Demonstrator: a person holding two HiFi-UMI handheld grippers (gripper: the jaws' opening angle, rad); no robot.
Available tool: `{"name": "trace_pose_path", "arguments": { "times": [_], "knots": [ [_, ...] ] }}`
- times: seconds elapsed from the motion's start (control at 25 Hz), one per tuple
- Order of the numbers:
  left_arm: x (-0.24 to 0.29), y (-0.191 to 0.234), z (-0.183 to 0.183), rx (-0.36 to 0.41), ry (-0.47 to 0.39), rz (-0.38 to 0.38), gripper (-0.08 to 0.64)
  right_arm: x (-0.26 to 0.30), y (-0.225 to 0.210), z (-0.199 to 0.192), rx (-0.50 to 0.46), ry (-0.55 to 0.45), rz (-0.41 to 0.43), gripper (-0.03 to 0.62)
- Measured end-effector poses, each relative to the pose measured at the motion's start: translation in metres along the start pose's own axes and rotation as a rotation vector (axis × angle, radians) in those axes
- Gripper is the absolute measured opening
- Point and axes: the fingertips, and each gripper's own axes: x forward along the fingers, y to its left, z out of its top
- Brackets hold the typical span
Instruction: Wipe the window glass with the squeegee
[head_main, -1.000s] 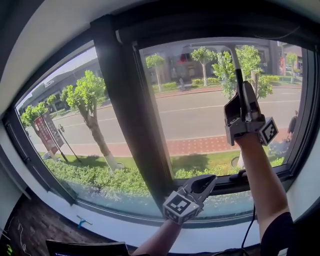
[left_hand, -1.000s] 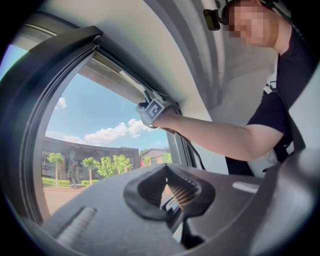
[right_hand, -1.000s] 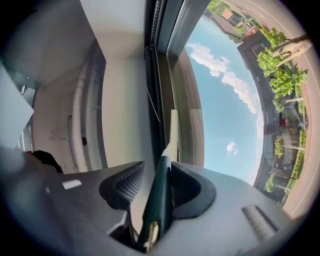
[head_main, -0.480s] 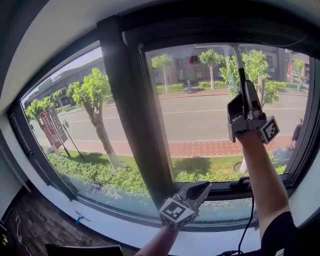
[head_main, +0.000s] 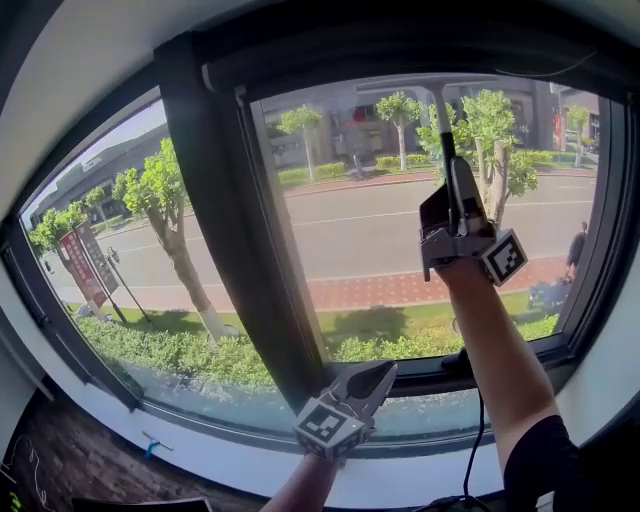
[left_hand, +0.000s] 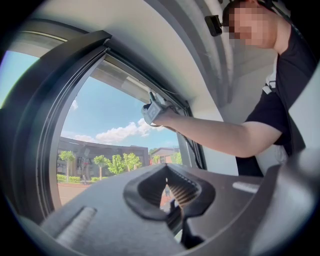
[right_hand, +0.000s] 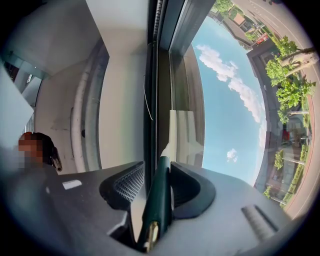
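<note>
The squeegee's dark green handle (head_main: 444, 135) rises from my right gripper (head_main: 452, 200), which is shut on it high on the right window pane (head_main: 350, 230). Its blade sits against the glass near the top frame. In the right gripper view the handle (right_hand: 159, 200) runs between the jaws of the right gripper (right_hand: 159, 167), toward a pale squeegee head (right_hand: 181, 135). My left gripper (head_main: 374, 377) hangs low by the sill, jaws together with nothing in them. The left gripper view shows the left gripper (left_hand: 166, 170) aimed up at the right gripper (left_hand: 152, 110) and the person's arm (left_hand: 215, 135).
A wide dark mullion (head_main: 215, 230) separates the right pane from the left pane (head_main: 120, 260). A dark latch (head_main: 458, 358) sits on the lower frame under my right arm. A black cable (head_main: 478, 440) hangs beside that arm. The white sill (head_main: 200, 450) runs below.
The head view has swung, so the window sits further left in frame. The right gripper stays high on the pane with the squeegee. The left gripper sits a little lower by the sill.
</note>
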Motion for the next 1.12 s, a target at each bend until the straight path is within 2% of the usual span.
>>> {"name": "trace_pose_path", "arguments": {
  "times": [0.6, 1.12],
  "knots": [
    [0.002, -0.006, 0.001, 0.017, -0.028, -0.034, 0.002, -0.019, -0.004, -0.002, -0.012, -0.003, -0.034, 0.163],
    [-0.006, -0.012, -0.001, -0.001, -0.002, -0.024, 0.002, -0.040, -0.003, -0.006, -0.010, 0.000, -0.059, 0.163]
  ]
}}
